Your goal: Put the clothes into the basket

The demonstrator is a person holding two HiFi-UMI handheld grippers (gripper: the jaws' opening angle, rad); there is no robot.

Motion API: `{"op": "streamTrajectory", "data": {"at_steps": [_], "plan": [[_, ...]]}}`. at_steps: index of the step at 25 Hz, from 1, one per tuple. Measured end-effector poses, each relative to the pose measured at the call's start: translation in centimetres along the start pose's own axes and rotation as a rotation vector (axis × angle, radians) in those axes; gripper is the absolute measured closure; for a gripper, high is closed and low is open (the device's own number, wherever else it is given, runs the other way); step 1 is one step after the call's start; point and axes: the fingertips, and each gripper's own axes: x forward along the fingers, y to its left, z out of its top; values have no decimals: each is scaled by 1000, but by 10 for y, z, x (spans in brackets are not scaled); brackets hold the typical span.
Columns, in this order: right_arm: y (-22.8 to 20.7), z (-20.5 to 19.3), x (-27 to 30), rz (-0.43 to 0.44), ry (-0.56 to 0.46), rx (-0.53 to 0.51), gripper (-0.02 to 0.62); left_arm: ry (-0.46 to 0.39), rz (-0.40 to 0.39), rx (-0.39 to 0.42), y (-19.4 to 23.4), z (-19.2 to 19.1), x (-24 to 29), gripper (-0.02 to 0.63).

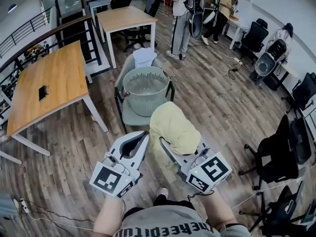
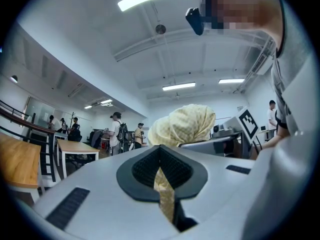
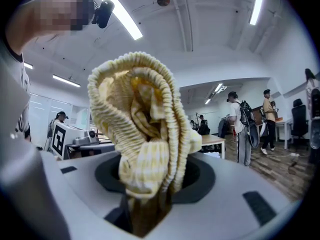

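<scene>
A pale yellow garment [image 1: 173, 126] hangs bunched between my two grippers, just in front of the grey slatted basket [image 1: 129, 78]. The right gripper [image 1: 163, 142] is shut on it; in the right gripper view the ribbed yellow garment [image 3: 142, 129] rises out of the closed jaws and fills the middle. The left gripper [image 1: 142, 136] is shut on a thin strip of the same garment [image 2: 165, 186], whose bulk [image 2: 184, 124] shows beyond the jaws beside the right gripper. The basket stands on a grey chair [image 1: 129, 116] ahead of both grippers.
A white cloth [image 1: 144, 57] lies behind the basket. Wooden tables [image 1: 54, 83] stand to the left and at the back. Black office chairs [image 1: 281, 152] line the right side. People [image 1: 180, 14] stand at the far end of the wooden floor.
</scene>
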Motion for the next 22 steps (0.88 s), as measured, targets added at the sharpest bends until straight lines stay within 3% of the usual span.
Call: {"op": "streamTrajectory", "data": {"at_steps": [10, 22], "plan": [[-60, -10, -1, 54, 15, 15, 394, 24, 61, -8, 2, -16, 53, 592], [-75, -16, 34, 53, 2, 54, 394, 62, 49, -7, 30, -29, 69, 592]]}}
